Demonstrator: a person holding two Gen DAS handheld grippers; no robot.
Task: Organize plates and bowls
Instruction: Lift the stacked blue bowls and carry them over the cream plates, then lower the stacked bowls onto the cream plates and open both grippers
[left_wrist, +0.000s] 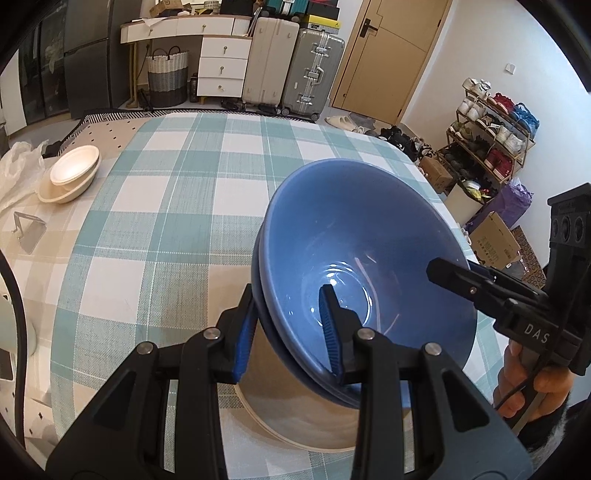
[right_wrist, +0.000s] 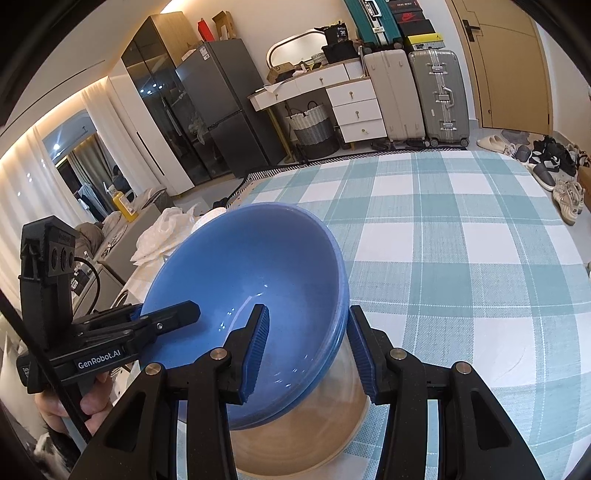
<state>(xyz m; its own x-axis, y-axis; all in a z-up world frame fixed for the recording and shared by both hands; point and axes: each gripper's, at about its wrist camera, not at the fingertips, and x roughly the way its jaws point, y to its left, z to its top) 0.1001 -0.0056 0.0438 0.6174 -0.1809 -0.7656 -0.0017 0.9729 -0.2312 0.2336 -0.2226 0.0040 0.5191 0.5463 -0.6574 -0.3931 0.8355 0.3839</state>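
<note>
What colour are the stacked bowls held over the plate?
The stacked bowls are blue; the left wrist view shows it best.

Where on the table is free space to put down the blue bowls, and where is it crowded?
Free: the checked tablecloth beyond the blue bowls, up to the far edge, and right of them in the right wrist view. Crowded: the left edge, with stacked white bowls and a plastic bag; under the bowls, a beige plate.

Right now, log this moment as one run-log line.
held: blue bowls, stacked, tilted | left gripper: shut on rim | right gripper: shut on opposite rim | below: beige plate | surface: checked tablecloth
</note>
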